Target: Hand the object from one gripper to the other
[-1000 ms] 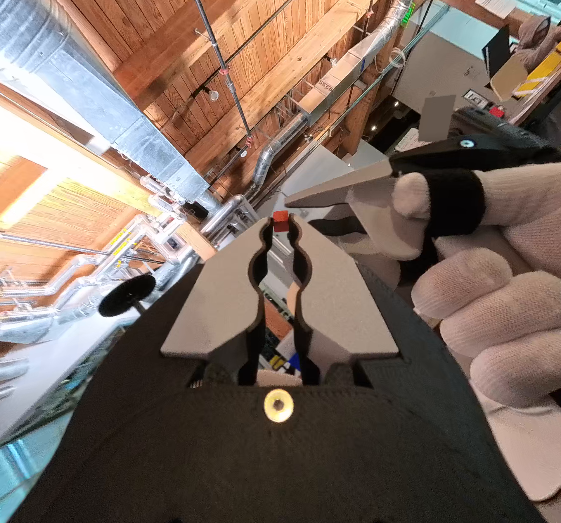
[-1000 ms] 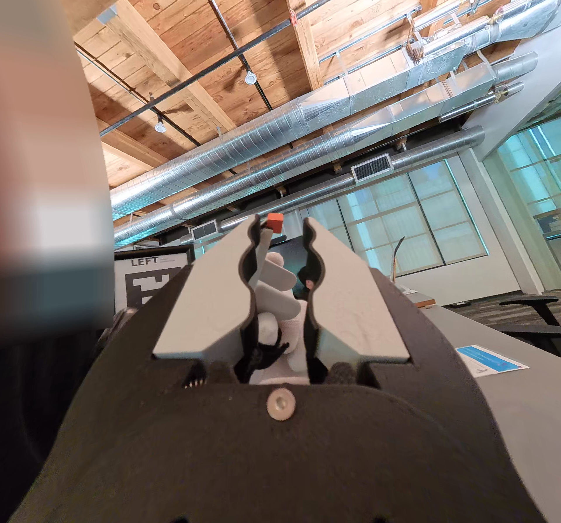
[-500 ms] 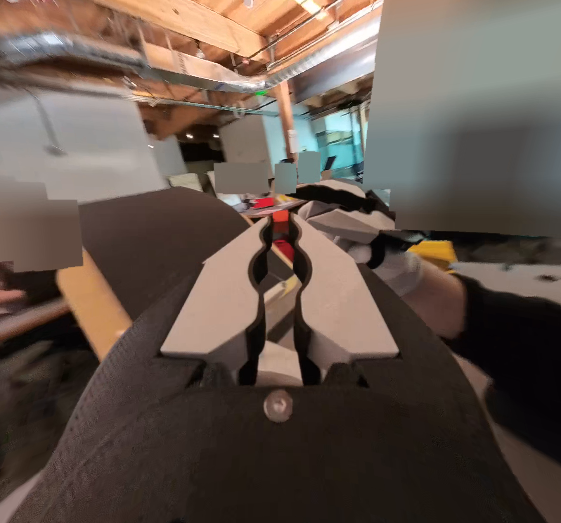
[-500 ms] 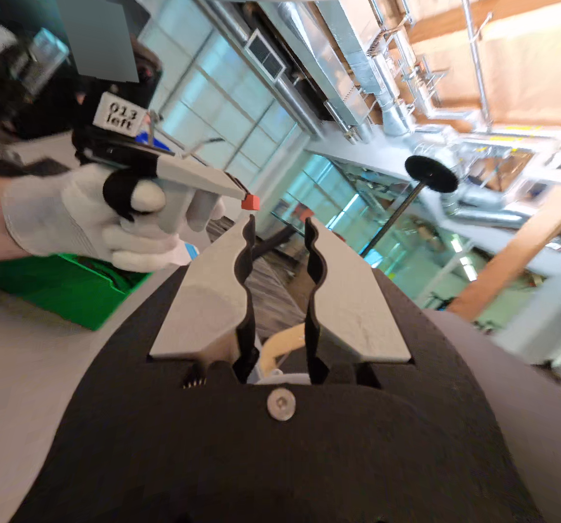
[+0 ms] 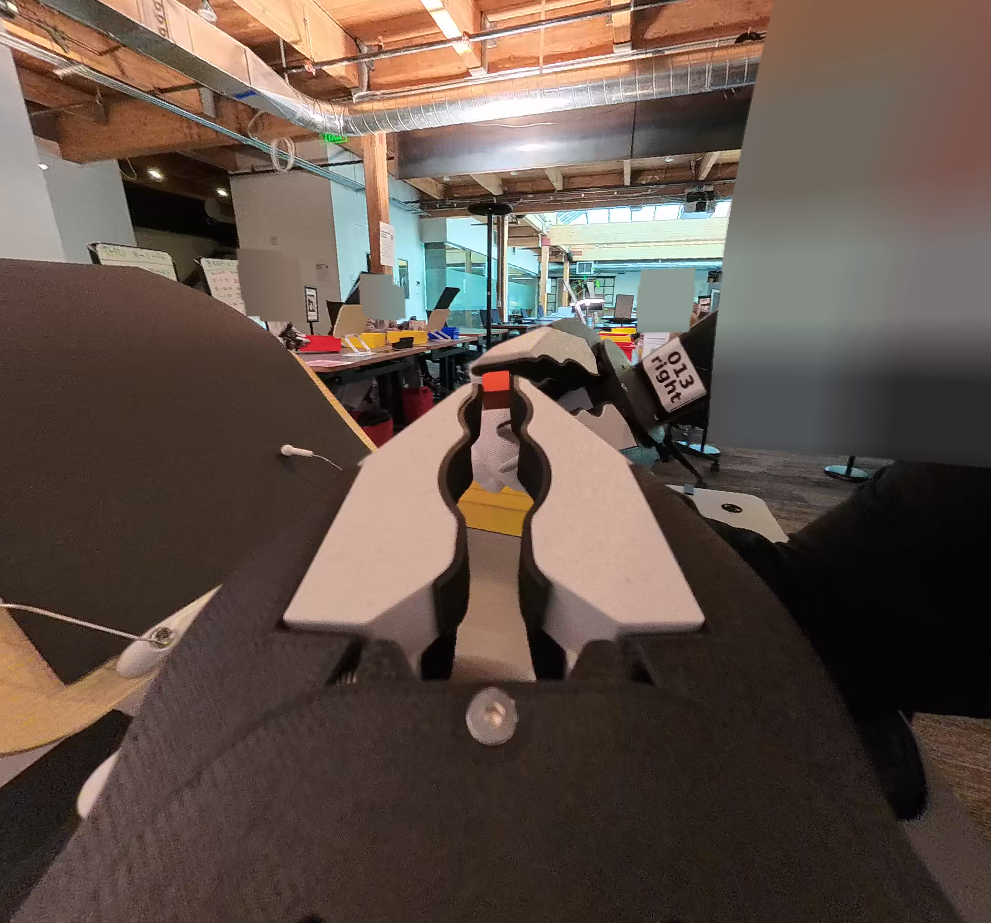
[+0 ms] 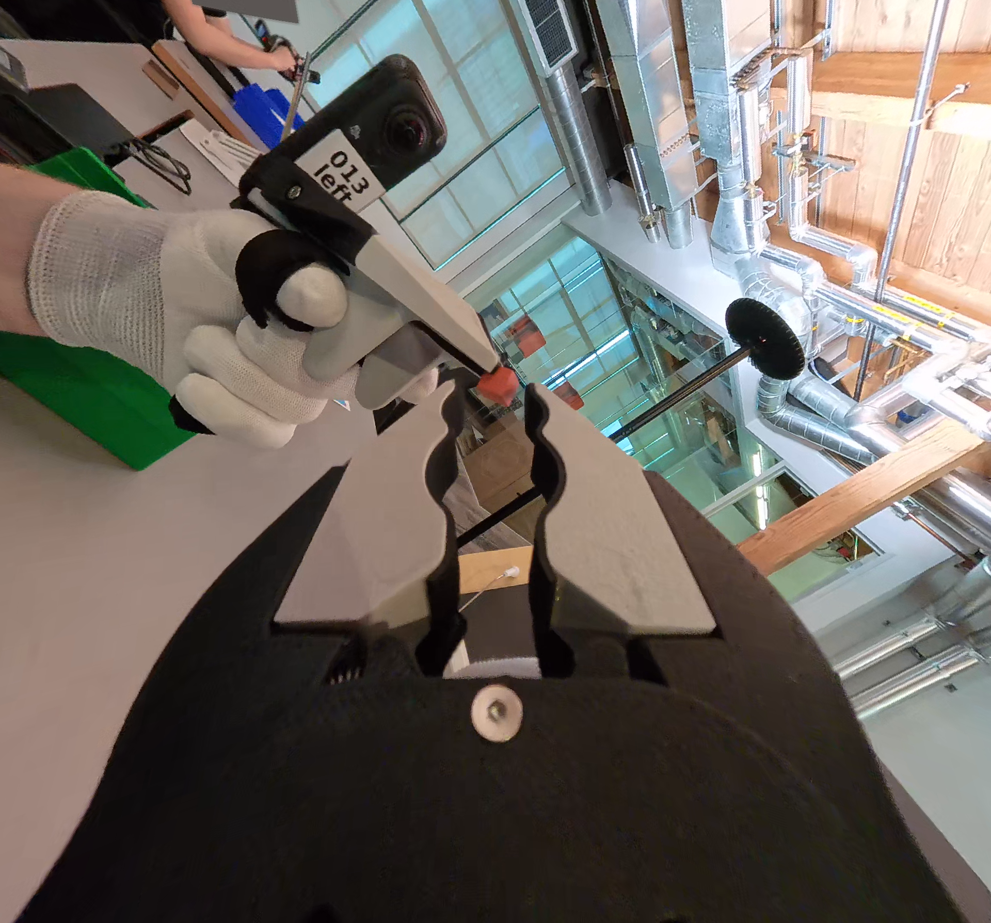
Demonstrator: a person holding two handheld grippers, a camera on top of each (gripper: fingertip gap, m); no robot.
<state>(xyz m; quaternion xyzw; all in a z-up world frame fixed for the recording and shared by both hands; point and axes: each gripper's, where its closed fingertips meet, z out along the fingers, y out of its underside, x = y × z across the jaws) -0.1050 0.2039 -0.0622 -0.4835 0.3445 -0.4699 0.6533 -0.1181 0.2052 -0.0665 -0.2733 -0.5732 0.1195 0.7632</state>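
1. One small red-orange cube (image 5: 496,388) is in play, pinched at the very tips of the left hand-held gripper (image 5: 496,396), its two grey fingers pressed in against the cube's sides.
2. From the right wrist view, there is the same cube (image 6: 496,385), sticking out of the tip of the left hand-held gripper (image 6: 485,366), which a white knit-gloved hand (image 6: 177,307) holds up in the air.
3. The right hand-held gripper (image 6: 490,399) sits just below the cube, its two grey fingers spread with a clear gap between them; the cube is at the mouth of that gap, and I cannot tell whether either finger touches it.
4. In the left wrist view the right hand-held gripper (image 5: 528,356) shows just beyond the cube, coming in from the right with a white labelled tag on its black body.
5. One black camera (image 6: 397,120) rides on top of the left hand-held gripper, lens facing this way.
6. Below the gloved hand: one green bin (image 6: 80,399) on the pale grey desk (image 6: 134,549).
7. Further back, one blue bin (image 6: 263,104) beside a person's arm (image 6: 225,45).
8. In the left wrist view, yellow bins (image 5: 391,338) and a red one (image 5: 322,343) sit on distant desks.
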